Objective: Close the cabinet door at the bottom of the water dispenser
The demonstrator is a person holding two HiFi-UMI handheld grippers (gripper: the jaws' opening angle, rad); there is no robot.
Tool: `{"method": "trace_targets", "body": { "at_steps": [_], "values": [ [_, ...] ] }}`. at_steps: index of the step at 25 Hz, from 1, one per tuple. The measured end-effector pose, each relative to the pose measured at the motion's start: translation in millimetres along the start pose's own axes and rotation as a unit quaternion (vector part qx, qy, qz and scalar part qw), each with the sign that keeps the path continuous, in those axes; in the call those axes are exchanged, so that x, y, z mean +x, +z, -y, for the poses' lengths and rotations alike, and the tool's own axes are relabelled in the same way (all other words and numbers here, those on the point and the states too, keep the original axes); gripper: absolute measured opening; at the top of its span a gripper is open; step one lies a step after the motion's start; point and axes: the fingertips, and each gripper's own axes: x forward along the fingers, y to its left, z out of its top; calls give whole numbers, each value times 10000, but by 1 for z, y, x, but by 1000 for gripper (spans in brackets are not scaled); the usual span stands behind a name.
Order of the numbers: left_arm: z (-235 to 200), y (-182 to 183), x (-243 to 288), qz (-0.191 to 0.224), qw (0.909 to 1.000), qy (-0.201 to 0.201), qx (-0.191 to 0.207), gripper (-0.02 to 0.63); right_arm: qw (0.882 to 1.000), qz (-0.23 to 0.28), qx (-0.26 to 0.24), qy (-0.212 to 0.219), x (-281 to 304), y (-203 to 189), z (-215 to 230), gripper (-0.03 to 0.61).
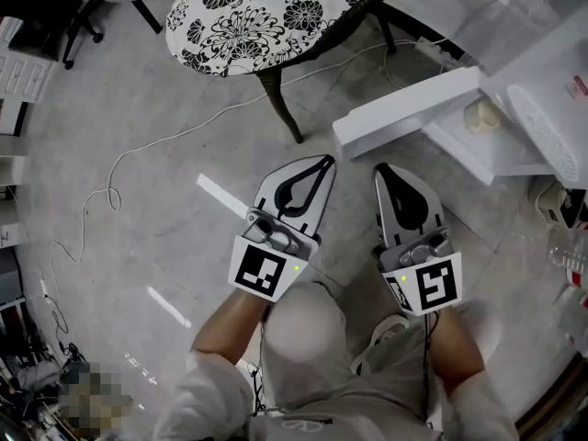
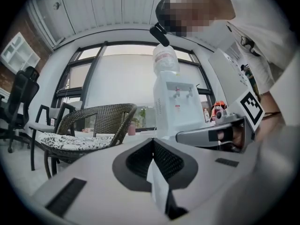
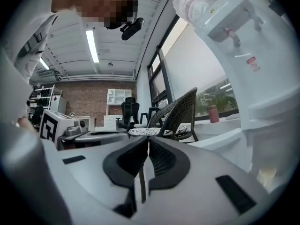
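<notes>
The white water dispenser (image 1: 542,90) stands at the right of the head view, with a bottle (image 2: 165,59) on top in the left gripper view. Its bottom cabinet door (image 1: 404,110) hangs open, swung out over the floor, and a beige object (image 1: 484,115) sits inside. My left gripper (image 1: 325,162) and right gripper (image 1: 379,169) are side by side low over the floor, both short of the door and both shut on nothing. In the left gripper view the jaws (image 2: 152,142) meet, with the dispenser (image 2: 178,104) ahead. The right gripper's jaws (image 3: 146,139) are also together, with the dispenser (image 3: 255,78) close at the right.
A wicker chair with a black-and-white floral cushion (image 1: 262,7) stands just beyond the grippers, its leg (image 1: 280,104) near the door's end. A white cable (image 1: 138,150) trails over the grey floor at the left. The person's knee (image 1: 308,324) is below the grippers. Bottles and clutter (image 1: 565,214) sit at the right edge.
</notes>
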Motion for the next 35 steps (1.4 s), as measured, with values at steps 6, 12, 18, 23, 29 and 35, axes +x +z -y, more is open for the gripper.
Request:
{"method": "trace_targets", "body": {
  "at_steps": [6, 12, 18, 23, 29, 35],
  "values": [
    [-2, -36, 6, 122, 9998, -114, -92, 2, 9998, 173, 28, -90, 8, -31, 6, 18],
    [-3, -61, 12, 91, 9998, -175, -44, 2, 9999, 66, -3, -98, 14, -60, 11, 18],
    [-4, -74, 15, 86, 9996, -231, -102, 8, 10000, 24, -56, -47, 20, -73, 7, 18],
    [0, -86, 23, -110, 9979, -579, -264, 171, 9999, 15, -52, -146, 16, -81, 11, 18],
    [-6, -88, 38, -135, 9966, -710, -383, 264, 9996, -37, -77, -273, 8, -88, 16, 17],
    [-9, -90, 49, -124, 9971, -702, -272, 262, 9993, -60, -83, -360, 4, -96, 18, 17]
  ]
}}
